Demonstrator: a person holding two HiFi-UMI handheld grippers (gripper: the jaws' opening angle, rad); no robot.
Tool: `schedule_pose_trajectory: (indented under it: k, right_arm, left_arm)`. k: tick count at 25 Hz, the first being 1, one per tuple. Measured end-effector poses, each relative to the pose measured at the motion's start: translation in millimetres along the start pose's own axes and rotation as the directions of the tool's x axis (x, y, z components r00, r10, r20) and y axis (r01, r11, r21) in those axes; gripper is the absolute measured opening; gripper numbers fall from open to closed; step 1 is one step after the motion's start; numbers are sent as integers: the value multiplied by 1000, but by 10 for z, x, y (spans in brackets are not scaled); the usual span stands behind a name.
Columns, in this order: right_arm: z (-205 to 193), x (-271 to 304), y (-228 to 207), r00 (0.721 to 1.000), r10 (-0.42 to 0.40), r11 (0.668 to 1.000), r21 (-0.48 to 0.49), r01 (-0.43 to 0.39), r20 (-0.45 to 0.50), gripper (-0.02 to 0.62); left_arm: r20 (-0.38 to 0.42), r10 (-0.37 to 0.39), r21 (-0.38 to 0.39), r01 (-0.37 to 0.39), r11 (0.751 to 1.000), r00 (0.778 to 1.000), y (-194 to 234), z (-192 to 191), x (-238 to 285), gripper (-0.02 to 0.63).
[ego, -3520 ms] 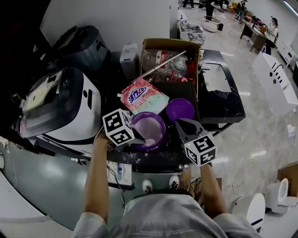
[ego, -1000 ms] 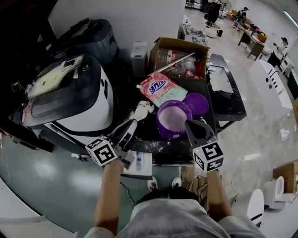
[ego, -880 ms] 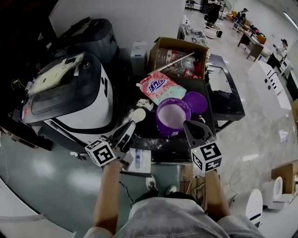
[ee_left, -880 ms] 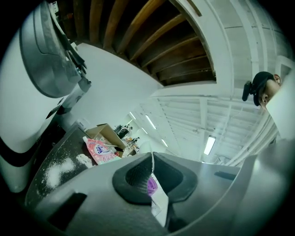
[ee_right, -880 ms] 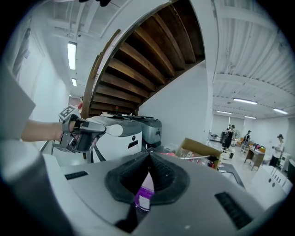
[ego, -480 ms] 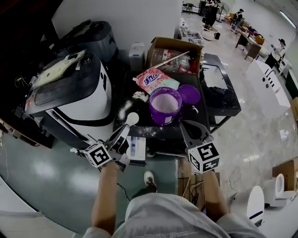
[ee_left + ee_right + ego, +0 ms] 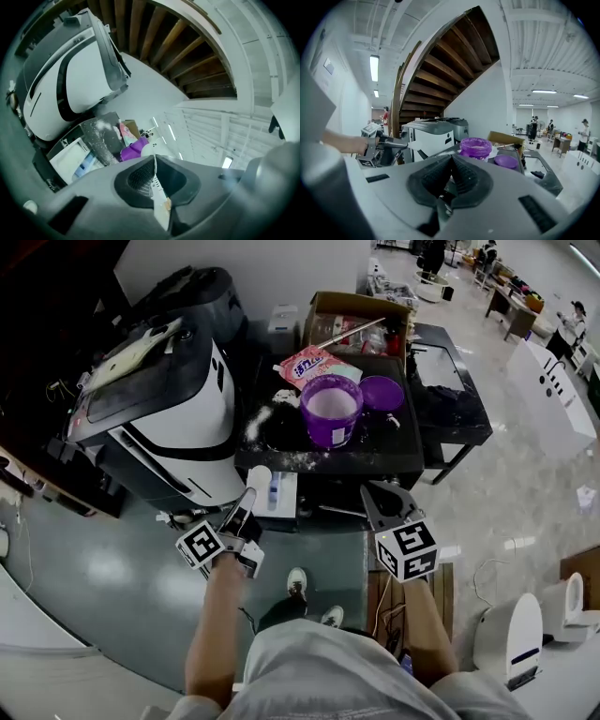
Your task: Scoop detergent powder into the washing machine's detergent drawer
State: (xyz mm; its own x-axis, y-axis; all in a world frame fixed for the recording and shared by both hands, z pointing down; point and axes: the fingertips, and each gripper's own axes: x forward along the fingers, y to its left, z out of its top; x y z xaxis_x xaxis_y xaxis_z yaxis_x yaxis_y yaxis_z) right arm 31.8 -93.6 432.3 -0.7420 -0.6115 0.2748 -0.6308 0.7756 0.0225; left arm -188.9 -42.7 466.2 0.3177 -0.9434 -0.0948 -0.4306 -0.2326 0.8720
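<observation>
Head view, scoop (image 7: 256, 478) moved to drawer (image 7: 286, 497)

Print all around, and not one word of it could be read.

The pink detergent bag (image 7: 319, 365) carried printing across its front, but from the head view it was far too small to spell out. A pale sheet (image 7: 131, 341) lay on the lid of the washing machine (image 7: 183, 418), and its lettering was just a smudge. The cubes on the left gripper (image 7: 242, 515) and the right gripper (image 7: 380, 495) showed black-and-white square code patterns with no letters or digits. In the right gripper view, a small plate (image 7: 329, 66) on the wall was unreadable too.
</observation>
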Motion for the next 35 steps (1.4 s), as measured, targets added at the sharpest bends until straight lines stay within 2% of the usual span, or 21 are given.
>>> schedule_pose_trajectory:
  k: [6, 10, 11, 15, 20, 24, 29, 35]
  right_arm:
    - [-18, -65, 58, 999, -47, 999, 26, 47, 8, 5]
    - [54, 14, 172, 997, -70, 997, 29, 70, 24, 5]
    - [66, 47, 202, 997, -75, 997, 27, 74, 25, 5]
    - [45, 230, 457, 998, -62, 998, 19, 62, 13, 5]
    - [-29, 480, 699, 998, -61, 998, 22, 61, -19, 5]
    - [-95, 696, 816, 997, -55, 998, 22, 56, -48, 5]
    - [-228, 950, 827, 993, -71, 997, 23, 74, -97, 5]
    - [-420, 1151, 749, 984, -87, 995, 36, 93, -153, 5]
  left_arm:
    - [-65, 72, 48, -69, 996, 995, 214, 25, -149, 14]
    - [-104, 176, 128, -162, 978, 979, 396, 185, -267, 15]
    - [-115, 175, 136, -159, 978, 978, 399, 210, -262, 15]
    - [-159, 83, 106, -66, 992, 984, 359, 272, -217, 14]
    - [-205, 94, 140, -66, 988, 974, 522, 401, -248, 15]
    - [-257, 134, 183, -88, 979, 957, 724, 409, -267, 15]
    - [-319, 153, 167, -103, 981, 935, 983, 333, -193, 15]
    - [-416, 172, 160, -114, 980, 893, 1278, 122, 13, 15]
